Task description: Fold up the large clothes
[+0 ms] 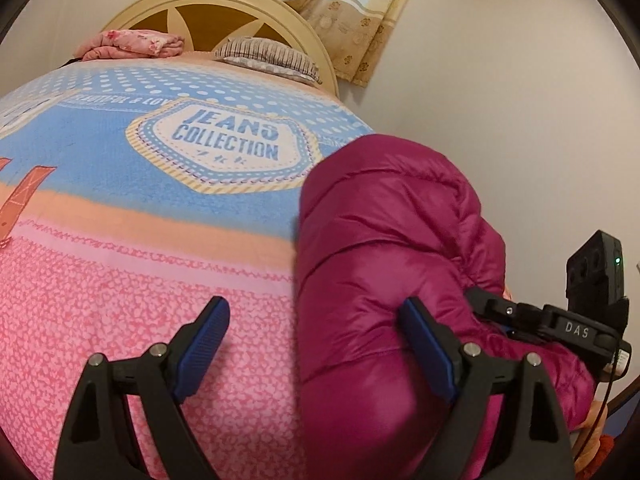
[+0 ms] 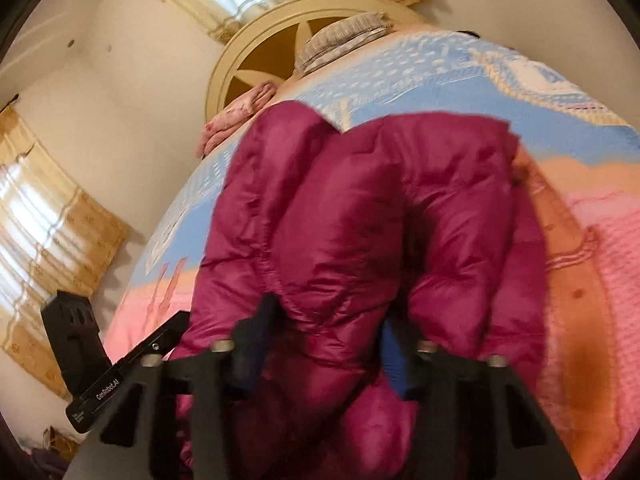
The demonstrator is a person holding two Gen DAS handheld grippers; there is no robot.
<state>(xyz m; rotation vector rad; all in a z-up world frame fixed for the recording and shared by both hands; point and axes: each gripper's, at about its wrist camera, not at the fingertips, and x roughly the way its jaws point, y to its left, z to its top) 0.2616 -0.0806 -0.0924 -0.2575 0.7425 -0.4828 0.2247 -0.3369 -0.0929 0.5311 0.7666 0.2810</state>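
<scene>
A magenta puffer jacket (image 1: 384,248) lies bunched on the bed's pink and blue blanket (image 1: 152,216). My left gripper (image 1: 316,328) is open at the jacket's near left edge; its right finger (image 1: 428,344) presses against the fabric, its left finger (image 1: 204,336) is over bare blanket. In the right wrist view, which is blurred, the jacket (image 2: 360,216) fills the middle. My right gripper (image 2: 328,336) has jacket fabric bulging between its fingers; the gap is wide, and I cannot tell whether it grips. The right gripper's body shows in the left wrist view (image 1: 560,324) beyond the jacket.
A cream headboard (image 1: 224,4) stands at the far end, with a striped pillow (image 1: 268,56) and folded pink cloth (image 1: 136,44) before it. Curtains (image 1: 344,4) hang on the wall behind. The bed's right edge runs close beside the jacket.
</scene>
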